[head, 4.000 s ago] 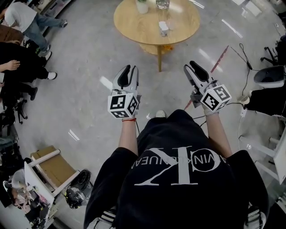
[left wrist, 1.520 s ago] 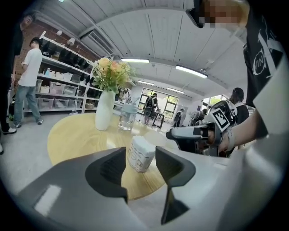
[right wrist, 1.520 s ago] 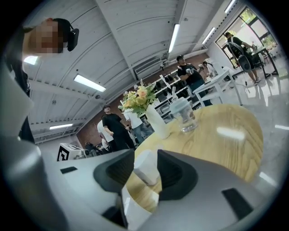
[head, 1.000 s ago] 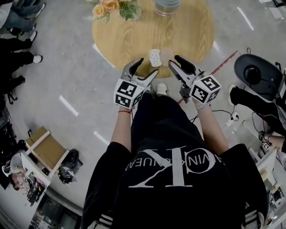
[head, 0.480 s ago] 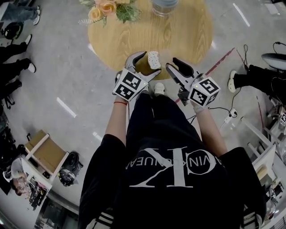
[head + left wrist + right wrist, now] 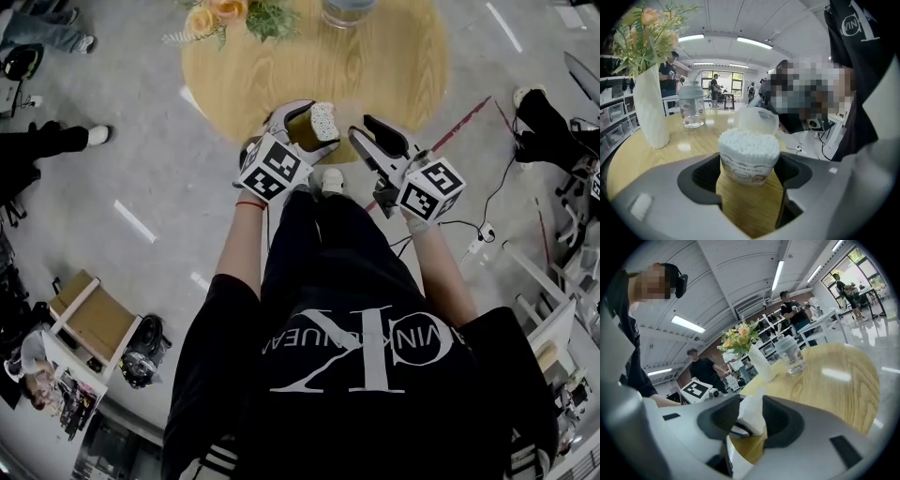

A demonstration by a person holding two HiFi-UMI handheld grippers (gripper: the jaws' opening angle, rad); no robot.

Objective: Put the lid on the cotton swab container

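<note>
The cotton swab container (image 6: 324, 121) (image 6: 749, 157) stands lidless near the front edge of the round wooden table (image 6: 375, 66), white swab tips showing. My left gripper (image 6: 309, 124) (image 6: 749, 174) is open; its jaws have just been opening and now stand on either side of the container, with a gap at each pad. The translucent lid (image 6: 757, 121) (image 6: 751, 414) stands tilted just behind the container. My right gripper (image 6: 362, 128) (image 6: 749, 427) points at the lid from the right, jaws a little apart. I cannot tell whether they touch it.
A white vase of flowers (image 6: 230, 14) (image 6: 650, 112) and a glass jar (image 6: 347, 11) (image 6: 791, 357) stand at the table's far side. People's legs are on the floor at the left, and a cable (image 6: 487, 225) lies at the right. A cardboard-topped stand (image 6: 94, 319) is behind me on the left.
The table has come closer as the person walked up. My left gripper rolled, opened wider and moved forward around the container. My right gripper kept its pose.
</note>
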